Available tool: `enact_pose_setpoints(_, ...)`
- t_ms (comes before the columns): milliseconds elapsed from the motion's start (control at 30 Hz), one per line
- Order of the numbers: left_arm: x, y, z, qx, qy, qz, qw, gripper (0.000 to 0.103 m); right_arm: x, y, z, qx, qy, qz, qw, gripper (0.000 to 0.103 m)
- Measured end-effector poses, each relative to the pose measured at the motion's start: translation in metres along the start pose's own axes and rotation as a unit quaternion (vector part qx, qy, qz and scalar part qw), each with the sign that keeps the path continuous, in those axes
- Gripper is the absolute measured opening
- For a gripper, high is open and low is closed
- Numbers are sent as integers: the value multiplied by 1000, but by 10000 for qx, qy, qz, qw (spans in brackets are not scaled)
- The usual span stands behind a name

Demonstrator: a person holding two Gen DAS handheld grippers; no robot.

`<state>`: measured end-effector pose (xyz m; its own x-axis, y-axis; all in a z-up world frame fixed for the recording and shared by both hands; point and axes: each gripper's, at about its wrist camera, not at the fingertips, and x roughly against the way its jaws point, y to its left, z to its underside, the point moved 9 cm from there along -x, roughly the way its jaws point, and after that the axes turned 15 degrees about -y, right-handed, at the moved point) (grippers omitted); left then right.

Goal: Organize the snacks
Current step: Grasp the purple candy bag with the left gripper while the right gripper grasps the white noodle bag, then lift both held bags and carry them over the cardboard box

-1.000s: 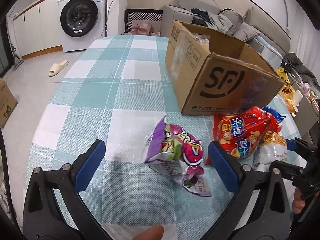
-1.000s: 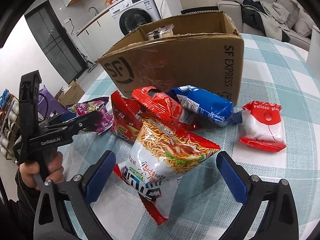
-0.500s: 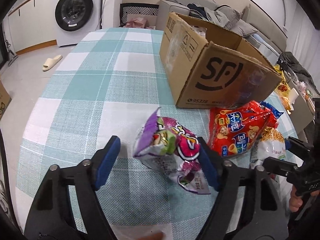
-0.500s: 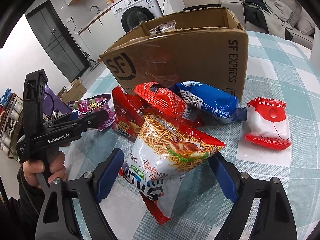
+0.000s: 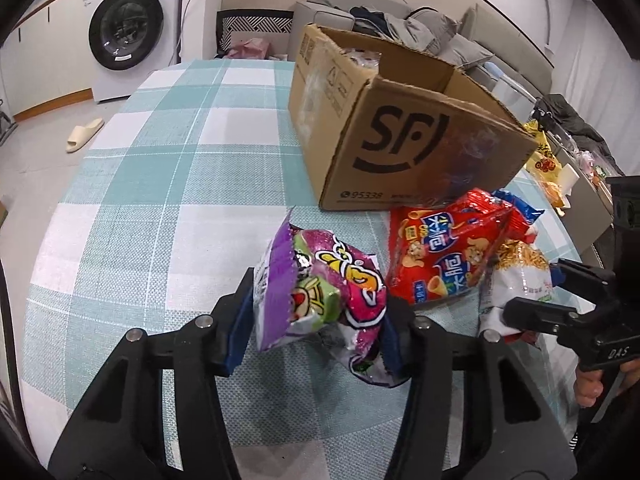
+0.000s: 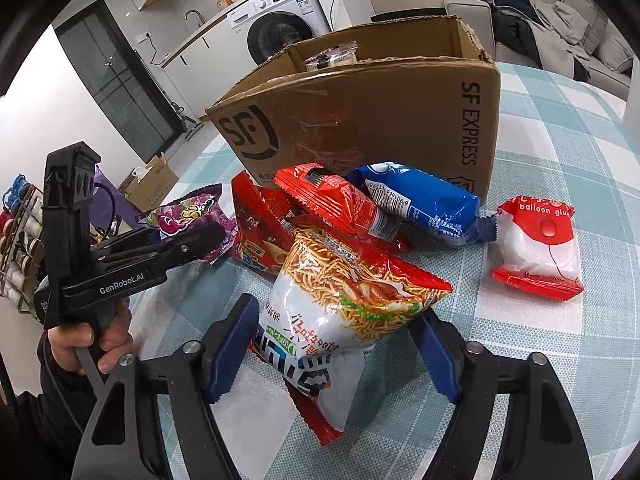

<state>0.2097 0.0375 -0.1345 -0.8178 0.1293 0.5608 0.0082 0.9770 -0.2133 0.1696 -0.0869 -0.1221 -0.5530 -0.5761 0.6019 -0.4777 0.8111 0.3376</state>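
Observation:
A purple snack bag (image 5: 320,292) sits between the blue pads of my left gripper (image 5: 316,314). Its jaws are closing and both pads press the bag's sides. In the right wrist view a noodle bag (image 6: 352,292) lies between the pads of my right gripper (image 6: 338,316). Those jaws are closing too, and the pads stand right at its edges without squeezing it. Behind them an open SF cardboard box (image 5: 400,148) (image 6: 360,120) holds a clear packet. A red chip bag (image 5: 444,256), a red packet (image 6: 340,204) and a blue packet (image 6: 424,204) lean at its foot.
A red-and-white balloon glue packet (image 6: 540,248) lies to the right of the pile. The checked tablecloth (image 5: 160,200) is bare to the left of the box. A washing machine (image 5: 128,28) and a slipper (image 5: 84,134) are beyond the table, a sofa (image 5: 420,28) behind the box.
Both pairs of jaws have narrowed from wide open. The left pads have come onto the purple bag and pinched it upright. The right pads have drawn in to the noodle bag's sides.

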Motion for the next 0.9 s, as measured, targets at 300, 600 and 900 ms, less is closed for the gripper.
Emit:
enact_pose_setpoints(300,15,-8,-5,-98,-125,68,9999,49,4,-4,0,-139,-18,-195,9997,58)
enact_pose_setpoints(600,31,-13,-14,-121,-276,119,9995,49,16,-4,-6,-16,-179,-208,9996,51)
enact_pose_setpoints(900,50,-24,-24,-199,-447,193,9986,49,37,-7,-18,25,-410,-201,9990,50)
